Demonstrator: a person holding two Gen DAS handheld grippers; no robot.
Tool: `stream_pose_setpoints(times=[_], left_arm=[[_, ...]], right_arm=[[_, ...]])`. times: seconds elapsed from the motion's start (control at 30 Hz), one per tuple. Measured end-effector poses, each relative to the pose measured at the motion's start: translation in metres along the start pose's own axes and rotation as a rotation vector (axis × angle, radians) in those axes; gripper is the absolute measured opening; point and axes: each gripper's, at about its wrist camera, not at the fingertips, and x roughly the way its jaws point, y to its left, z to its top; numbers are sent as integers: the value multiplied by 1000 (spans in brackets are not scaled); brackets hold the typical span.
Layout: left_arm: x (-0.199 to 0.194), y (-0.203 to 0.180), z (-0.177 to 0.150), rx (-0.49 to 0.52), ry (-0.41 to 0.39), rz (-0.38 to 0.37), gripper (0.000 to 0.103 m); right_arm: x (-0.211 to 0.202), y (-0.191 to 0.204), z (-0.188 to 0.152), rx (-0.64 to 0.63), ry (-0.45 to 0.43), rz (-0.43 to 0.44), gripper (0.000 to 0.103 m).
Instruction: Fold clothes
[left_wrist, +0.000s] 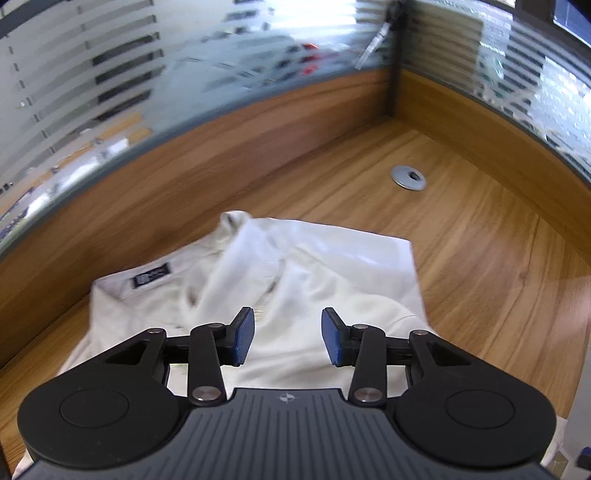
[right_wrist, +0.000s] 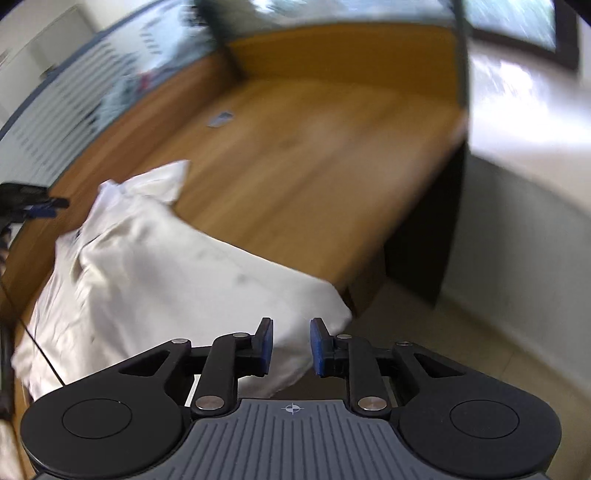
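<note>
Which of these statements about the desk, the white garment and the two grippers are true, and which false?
1. The garment is white. True.
2. The left gripper clamps a fold of cloth. False: its blue pads stand apart with nothing pinched between them.
3. A round grey cable grommet sits in the wooden desk. True.
4. The garment lies wholly on the desk. False: in the right wrist view one end hangs over the desk's near edge.
5. The right gripper is open. True.
6. The dark label is red. False: it is dark blue or black.
</note>
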Motion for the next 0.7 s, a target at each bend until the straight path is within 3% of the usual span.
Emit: stream_pose_setpoints(times=[0.17,0.37,0.43,0.5,0.7], left_arm=[[23,-35,8,29,51,-12,48],[45,-74,24,91,93,-38,50],[54,-87,30,104,109,-48,55],[64,-100,35,119,127,-63,56],[101,-140,42,181,216,-78,58]], right_arm=[[36,-29,-9,118,50,72,36],[56,-60,-17,263,72,239,42],[60,-72,-19,320,73,281,40],[61,-80,-20,349,71,316,12],[47,-85,-17,360,42,342,8]])
